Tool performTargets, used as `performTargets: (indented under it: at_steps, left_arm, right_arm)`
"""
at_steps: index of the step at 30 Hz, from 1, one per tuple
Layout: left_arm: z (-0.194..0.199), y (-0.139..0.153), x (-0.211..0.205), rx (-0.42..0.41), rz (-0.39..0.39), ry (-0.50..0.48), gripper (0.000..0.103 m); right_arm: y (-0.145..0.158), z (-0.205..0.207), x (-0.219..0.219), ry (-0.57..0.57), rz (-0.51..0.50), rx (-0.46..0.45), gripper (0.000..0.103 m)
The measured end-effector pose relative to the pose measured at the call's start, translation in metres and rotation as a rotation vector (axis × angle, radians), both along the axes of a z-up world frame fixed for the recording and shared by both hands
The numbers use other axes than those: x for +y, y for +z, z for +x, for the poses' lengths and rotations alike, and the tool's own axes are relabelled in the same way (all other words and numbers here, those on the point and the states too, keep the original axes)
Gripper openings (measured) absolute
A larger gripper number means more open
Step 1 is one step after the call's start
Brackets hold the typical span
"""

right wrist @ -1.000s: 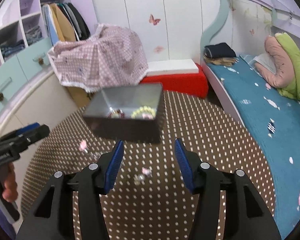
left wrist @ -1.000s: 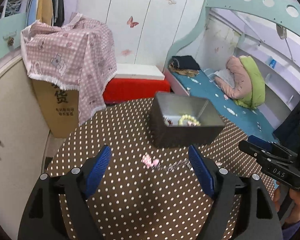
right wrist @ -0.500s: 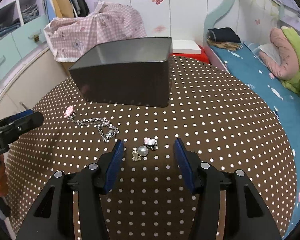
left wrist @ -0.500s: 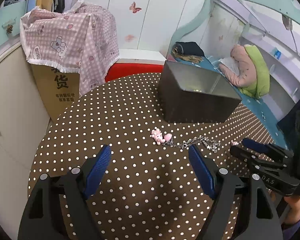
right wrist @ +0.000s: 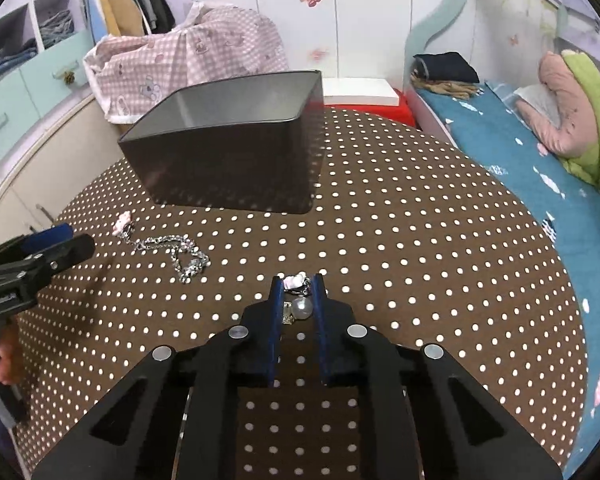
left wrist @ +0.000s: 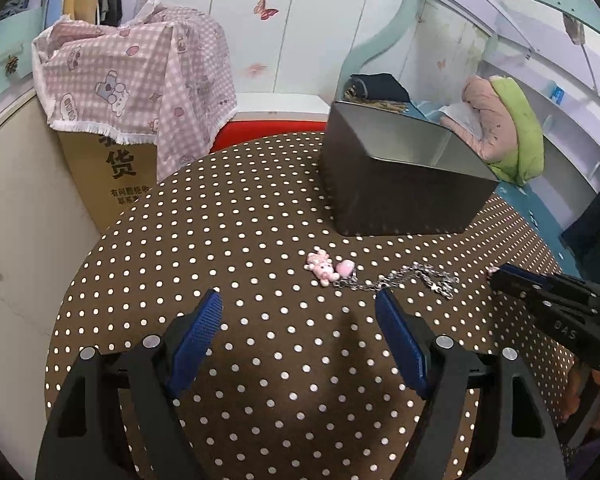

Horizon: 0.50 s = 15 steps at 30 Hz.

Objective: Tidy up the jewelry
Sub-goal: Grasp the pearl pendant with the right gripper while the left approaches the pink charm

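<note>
**Jewelry loose on the dotted table, tin standing open**

A dark grey rectangular metal box (right wrist: 236,168) stands upright and open-topped on the brown polka-dot tablecloth, at 12 o'clock in the right wrist view; its contents cannot be seen from here. At about 9 o'clock from centre lies a silver chain (right wrist: 176,252), loosely coiled and flat on the cloth, with a pink charm (right wrist: 123,224) at its far-left end, near the box's front corner. Toward 6 o'clock sits a small cluster: a pearl earring (right wrist: 302,307), round and glossy white, a pale pink and silver piece (right wrist: 296,282) just beyond it, and a tiny silver stud (right wrist: 287,314) touching its left side.
</note>
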<state>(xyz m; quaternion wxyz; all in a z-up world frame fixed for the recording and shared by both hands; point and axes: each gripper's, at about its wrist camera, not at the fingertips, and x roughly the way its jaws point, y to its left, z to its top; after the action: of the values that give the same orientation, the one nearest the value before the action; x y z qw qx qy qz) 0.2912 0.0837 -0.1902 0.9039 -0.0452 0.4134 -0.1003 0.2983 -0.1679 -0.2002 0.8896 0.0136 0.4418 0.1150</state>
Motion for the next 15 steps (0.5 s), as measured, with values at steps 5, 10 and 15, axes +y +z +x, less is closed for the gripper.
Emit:
performTargets:
  at_steps: [5,10,15]
  left_arm:
    - [0.014,-0.005,0.003,0.015,0.001,0.023,0.076]
    - [0.027,-0.008,0.003,0.032,0.02,0.047,0.074]
    - [0.033,-0.01,-0.01,0.037,0.063,0.02,0.074]
  right_arm:
    - [0.0,0.0,-0.002,0.004,0.016,0.005,0.015]
    - [-0.001,0.001,-0.005,0.004,0.035,0.01,0.015]
    - [-0.002,0.0,-0.007,0.005,0.044,0.012,0.015]
